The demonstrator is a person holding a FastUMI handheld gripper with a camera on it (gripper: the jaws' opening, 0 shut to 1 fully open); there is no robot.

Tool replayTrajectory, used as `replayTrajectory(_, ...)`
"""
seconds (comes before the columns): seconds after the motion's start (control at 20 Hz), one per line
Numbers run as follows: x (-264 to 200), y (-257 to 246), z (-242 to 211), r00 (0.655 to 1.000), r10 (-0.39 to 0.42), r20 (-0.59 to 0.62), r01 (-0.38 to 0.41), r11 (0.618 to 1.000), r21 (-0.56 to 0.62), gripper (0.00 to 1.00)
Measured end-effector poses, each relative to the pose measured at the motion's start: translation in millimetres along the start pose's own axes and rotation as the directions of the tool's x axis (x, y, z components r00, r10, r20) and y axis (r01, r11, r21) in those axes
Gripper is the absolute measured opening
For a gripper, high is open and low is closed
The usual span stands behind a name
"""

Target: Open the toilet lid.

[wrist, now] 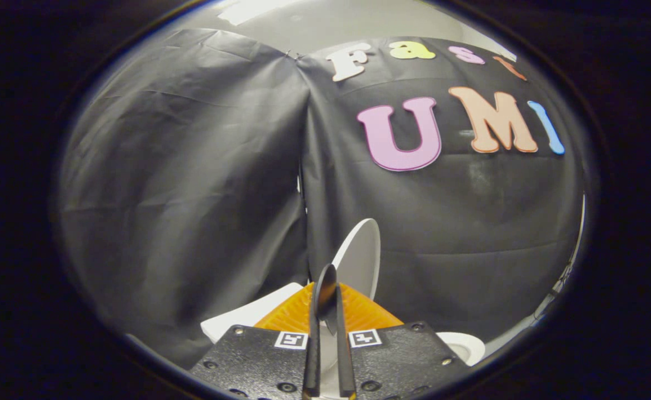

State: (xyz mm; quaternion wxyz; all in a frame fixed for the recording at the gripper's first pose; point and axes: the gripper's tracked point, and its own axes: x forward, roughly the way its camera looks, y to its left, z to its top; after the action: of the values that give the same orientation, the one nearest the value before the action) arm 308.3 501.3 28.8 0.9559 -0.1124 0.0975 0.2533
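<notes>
Toilet lid (361,258) is already tipped up nearly vertical, standing just beyond the gripper (330,294) and a touch right, long axis running up-down. The fingers look almost closed, with only a thin gap, and I can't tell if they're pinching anything. The white toilet tank (248,314) sits near-left.

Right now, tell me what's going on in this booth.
A person is holding the tool at a toilet. Its fingers are nearly together, and a thin dark edge runs up between them; whether they press on it I can't tell. Just beyond, the white toilet lid stands raised against the black cloth wall.
</notes>
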Motion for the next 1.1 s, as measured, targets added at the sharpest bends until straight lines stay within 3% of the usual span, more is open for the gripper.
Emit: replayTrajectory(1.1,47,89,-7,0.973,0.227,-0.039,-0.229,0.972,-0.046,0.15)
